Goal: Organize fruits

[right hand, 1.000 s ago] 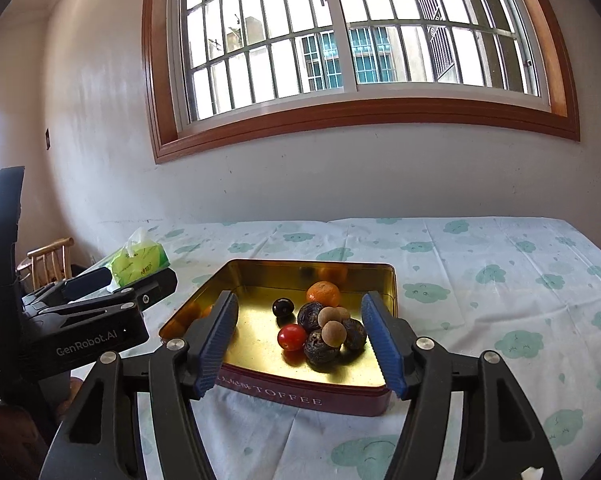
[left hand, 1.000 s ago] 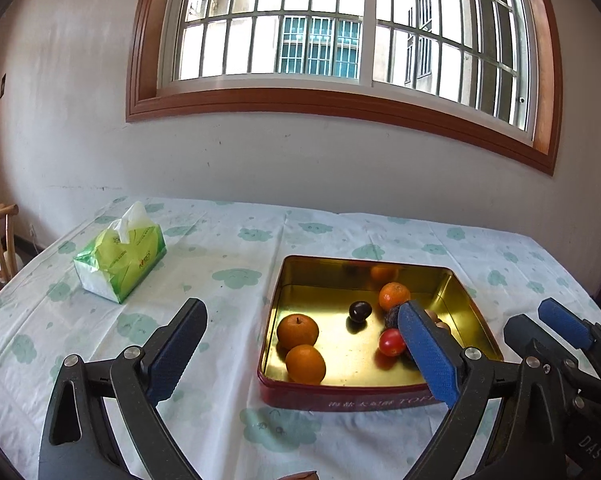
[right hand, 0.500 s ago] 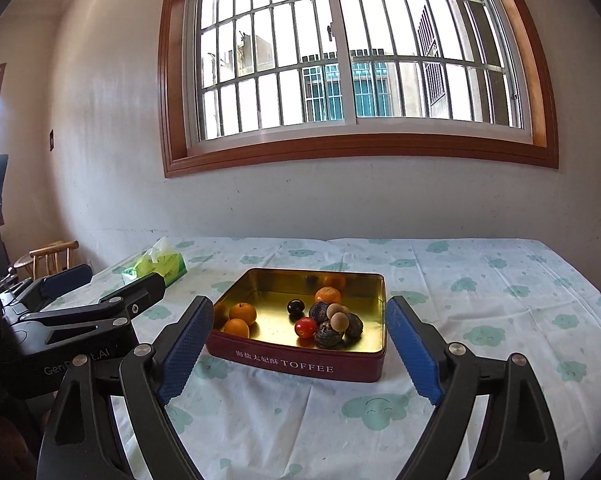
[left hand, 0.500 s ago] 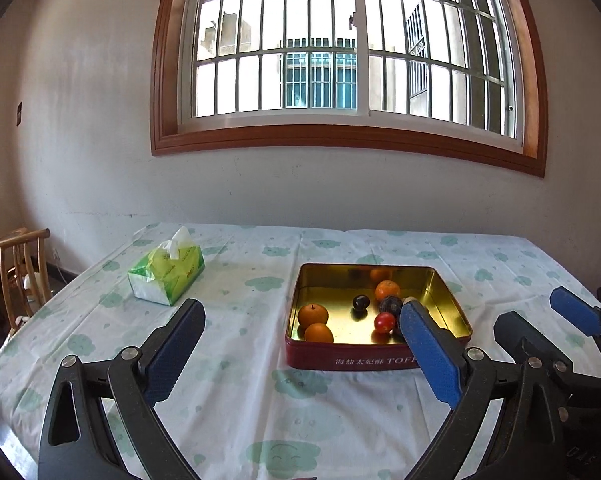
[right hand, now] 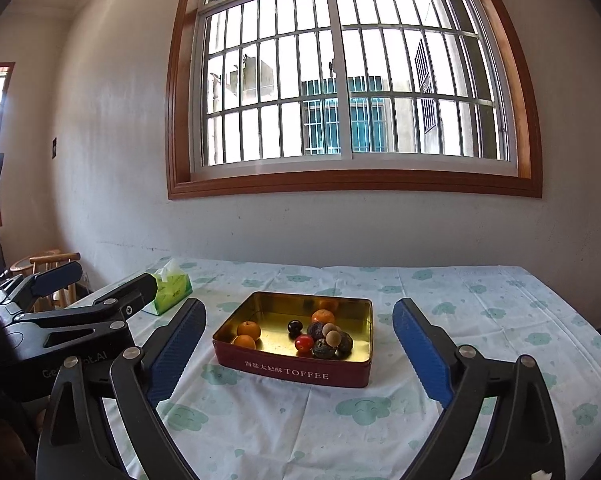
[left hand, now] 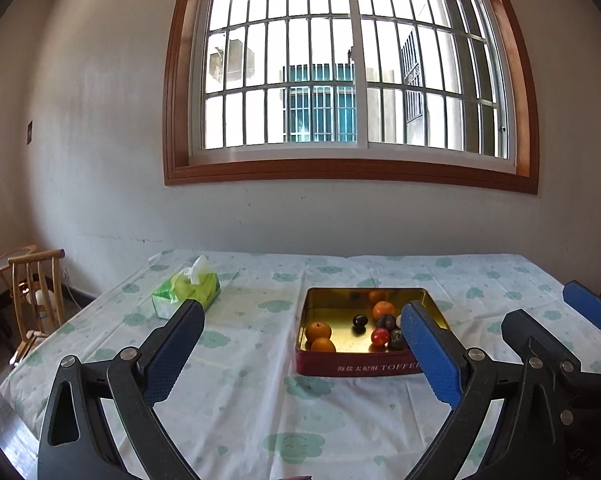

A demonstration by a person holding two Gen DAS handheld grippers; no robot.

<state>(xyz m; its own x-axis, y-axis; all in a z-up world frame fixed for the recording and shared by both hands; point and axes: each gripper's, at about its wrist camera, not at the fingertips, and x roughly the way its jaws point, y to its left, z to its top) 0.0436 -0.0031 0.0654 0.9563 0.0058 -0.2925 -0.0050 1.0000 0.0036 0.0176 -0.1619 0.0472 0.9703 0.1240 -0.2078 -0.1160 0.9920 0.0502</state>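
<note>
Fruits (right hand: pixel 316 334) all lie in the tin (right hand: pixel 292 372); none left on the tabletop (right hand: pixel 480 320), job looks finished. Left tongs (left hand: pixel 300 356) gape empty; right tongs (right hand: pixel 298 350) are opening, empty.

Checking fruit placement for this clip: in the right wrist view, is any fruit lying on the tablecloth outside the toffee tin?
No, every fruit in view, including the red fruit, sits inside the toffee tin, and the tablecloth around it carries none.

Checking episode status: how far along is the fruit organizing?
Looks done: all visible fruit sits in the toffee tin, oranges at its left, the dark fruits piled at right. In hand: nothing; the left gripper is open and empty, the right gripper empty, its jaws opening. Left: no loose fruit on the tablecloth.
</note>
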